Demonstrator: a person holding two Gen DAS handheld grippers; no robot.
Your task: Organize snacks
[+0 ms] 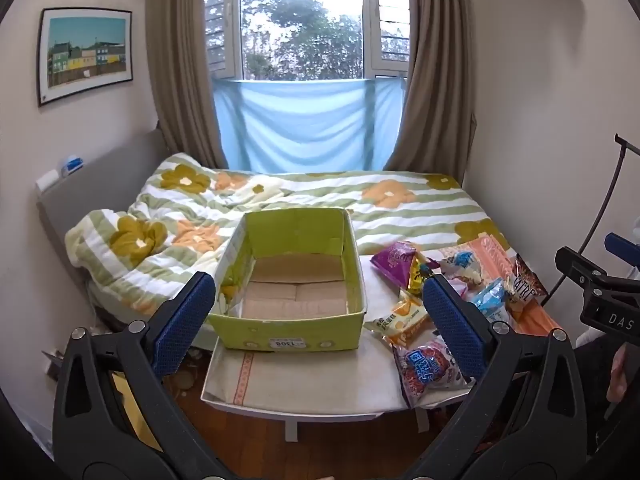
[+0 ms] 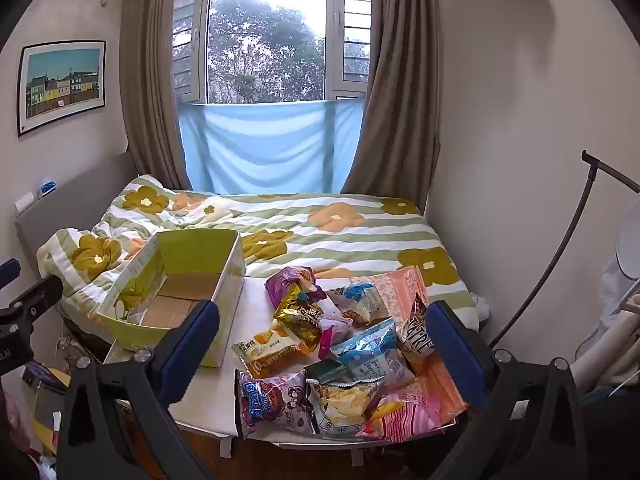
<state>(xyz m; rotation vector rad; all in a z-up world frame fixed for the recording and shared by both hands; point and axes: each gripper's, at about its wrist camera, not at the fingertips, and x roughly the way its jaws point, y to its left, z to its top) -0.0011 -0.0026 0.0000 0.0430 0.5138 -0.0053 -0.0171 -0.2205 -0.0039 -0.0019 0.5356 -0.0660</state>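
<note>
Bedroom: window w/ brown curtains, floral duvet on bed (image 1: 400,208), small white table (image 1: 304,384) pushed against bed foot.

Left wrist view: your left gripper (image 1: 320,320) hangs above the table's near edge, jaws released, wide apart, nothing between the blue pads. Green cardboard box (image 1: 288,332) sits framed between them, on the table's left half, open top up, long axis running away from you. Box contents: none, only bare cardboard floor flaps visible. Snack pile (image 1: 448,300) lies just beside the box on its right, on the same table. Judgement: box parked next to the pile so each transfer is short; left gripper is lined up on the box, prob. to steady it or to wait its turn. Right gripper's body shows at the far right edge; jaw state not readable from here.

Right wrist view: your right gripper (image 2: 320,344) hovers over the pile, jaws released, wide, empty. Between the pads: blue-white packet (image 2: 368,356), gold foil bag (image 2: 300,320), yellow cracker pack (image 2: 268,350); purple bag (image 2: 290,280) further back, clear chip bag (image 2: 344,400) and pink packet (image 2: 404,416) at near edge. Bags overlap, several touching. Orange-pink flat pack (image 2: 404,286) sits partly under others at the right. Judgement: no snack in box yet, task at start; top-lying bags are easiest first picks, crinkly film may slip.
</note>
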